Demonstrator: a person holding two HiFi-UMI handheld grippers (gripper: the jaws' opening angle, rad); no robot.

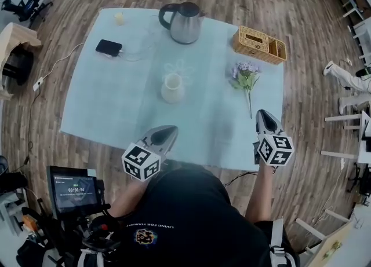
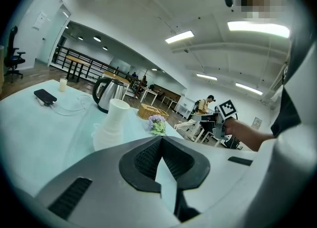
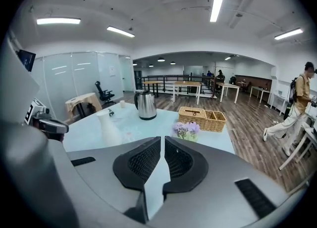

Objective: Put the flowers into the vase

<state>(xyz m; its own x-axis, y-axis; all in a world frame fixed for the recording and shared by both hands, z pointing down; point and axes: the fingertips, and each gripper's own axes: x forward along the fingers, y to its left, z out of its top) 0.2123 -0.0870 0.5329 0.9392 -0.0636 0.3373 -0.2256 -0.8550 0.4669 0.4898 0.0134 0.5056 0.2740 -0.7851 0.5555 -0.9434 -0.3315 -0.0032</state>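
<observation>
On the tablecloth point(image 1: 116, 103), flowers point(image 1: 246, 77) flat, blooms toward basket point(image 1: 259, 44), stem toward person point(image 1: 179, 214).

From the head we look steeply down on the bench point(image 1: 104, 103); cameras on left claw point(image 1: 170, 128) and right claw point(image 1: 262, 113) look low across it, sharing vase point(image 2: 111, 123) and flowers point(image 3: 185, 129).
</observation>
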